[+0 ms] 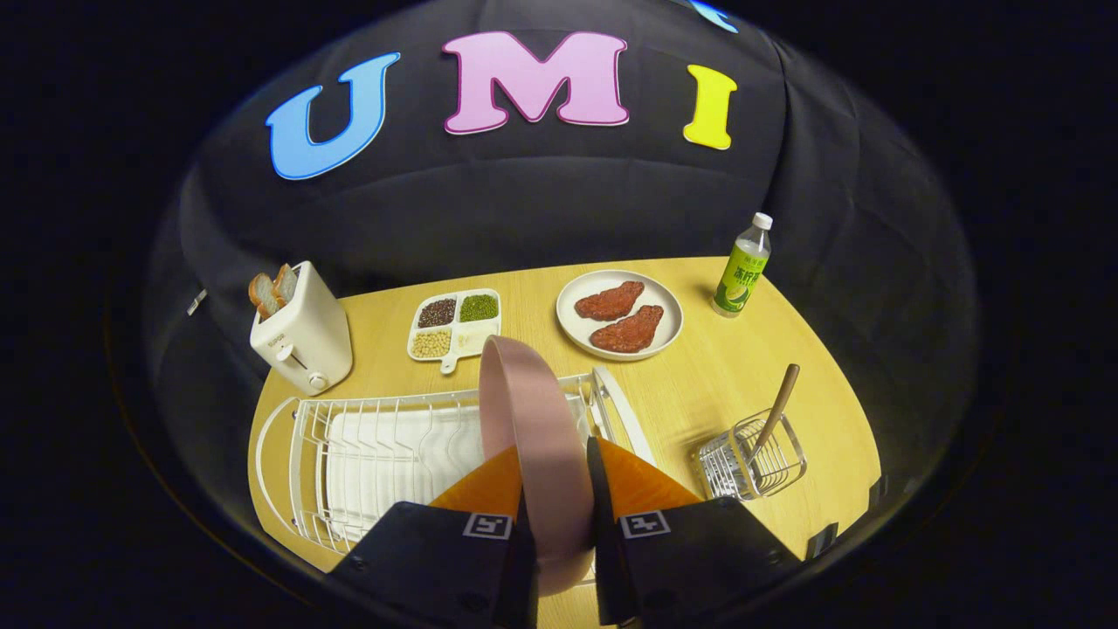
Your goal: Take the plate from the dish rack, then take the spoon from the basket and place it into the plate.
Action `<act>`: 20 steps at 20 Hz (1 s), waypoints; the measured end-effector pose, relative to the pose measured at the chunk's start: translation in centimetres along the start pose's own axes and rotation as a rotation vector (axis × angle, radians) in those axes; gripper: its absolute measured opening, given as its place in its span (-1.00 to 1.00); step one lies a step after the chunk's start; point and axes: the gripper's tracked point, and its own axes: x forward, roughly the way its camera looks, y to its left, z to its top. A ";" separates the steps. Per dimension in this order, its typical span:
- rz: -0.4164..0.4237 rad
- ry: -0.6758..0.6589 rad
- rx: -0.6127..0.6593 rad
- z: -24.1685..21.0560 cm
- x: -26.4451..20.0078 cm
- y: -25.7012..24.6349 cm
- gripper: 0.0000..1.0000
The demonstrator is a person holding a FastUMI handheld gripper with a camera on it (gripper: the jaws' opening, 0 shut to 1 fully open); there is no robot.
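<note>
Plate [540, 419]: pink, edge-on, clamped between both fingers of the gripper [559, 476], above the dish rack's [384, 454] right end.

Dish rack sits along the tabletop's [699, 384] near edge; wire basket [753, 459] near the right edge holds the wooden-handled spoon [777, 409]. Farther back: toaster [301, 336] at left edge, its small front lettering unreadable; divided bean tray [454, 325]; plate with two meat pieces [620, 314]; bottle [742, 266] at far right corner, label too small to read.

a staged kitchen booth: pale wooden table [699, 384] holding a white toaster with bread [303, 330], white wire dish rack [384, 454], black cloth wall [524, 201] behind.
</note>
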 end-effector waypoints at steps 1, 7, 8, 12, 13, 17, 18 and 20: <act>-0.010 -0.010 -0.003 0.3 -0.2 -0.2 -0.40; -0.006 -0.059 0.103 2.4 -1.4 -0.8 -0.43; 0.020 -0.056 0.108 2.5 -1.8 -0.8 -0.43; 0.173 -0.104 0.075 2.9 -5.6 -0.9 -0.45; 0.219 -0.115 0.073 2.7 -6.9 -1.1 -0.45; 0.358 -0.087 0.084 0.6 -11.4 -3.5 -0.44; 0.381 -0.076 0.088 -0.4 -12.4 -4.4 -0.45; 0.420 -0.045 0.102 -2.9 -14.1 -6.4 -0.45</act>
